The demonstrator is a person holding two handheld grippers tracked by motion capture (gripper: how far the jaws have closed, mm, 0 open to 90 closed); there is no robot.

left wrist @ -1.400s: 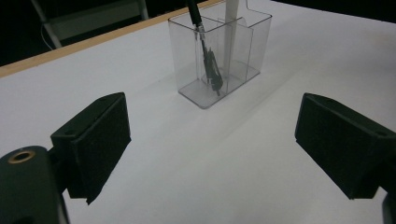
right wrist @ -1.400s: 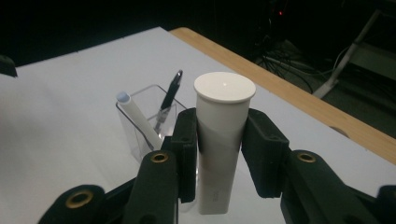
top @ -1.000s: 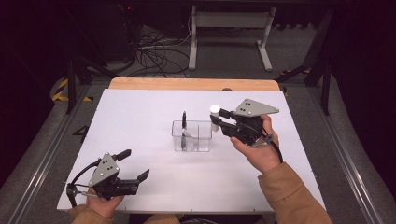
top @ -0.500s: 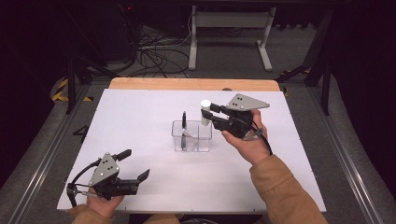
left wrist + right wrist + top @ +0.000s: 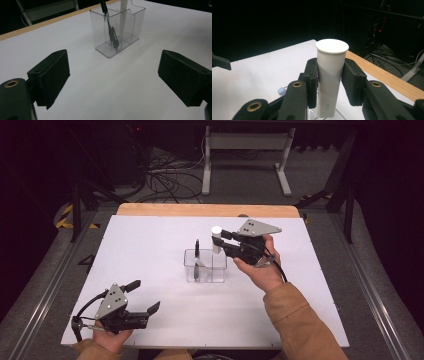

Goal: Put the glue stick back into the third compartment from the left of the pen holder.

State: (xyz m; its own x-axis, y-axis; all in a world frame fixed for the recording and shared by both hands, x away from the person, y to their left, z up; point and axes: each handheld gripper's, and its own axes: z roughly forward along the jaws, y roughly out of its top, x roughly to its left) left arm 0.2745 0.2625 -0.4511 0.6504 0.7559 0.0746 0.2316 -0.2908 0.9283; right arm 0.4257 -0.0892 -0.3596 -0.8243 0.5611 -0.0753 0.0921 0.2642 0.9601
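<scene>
A clear plastic organizer with compartments stands in the middle of the white table. A black pen leans upright in its left compartment. My right gripper is shut on a white tube and holds it upright over the organizer's right compartment. The tube's lower end is at the rim; I cannot tell how far inside it is. Near the table's front left edge my left gripper stands open, nothing between its jaws, pointing toward the organizer.
A wooden strip borders the table's far edge. Beyond it, cables and a metal stand lie on the dark floor. Open white surface stretches between the left gripper and the organizer.
The right gripper has carried the white tube to the left and slightly lower, from beside the organizer to above its right compartment. The left gripper has stayed still.
</scene>
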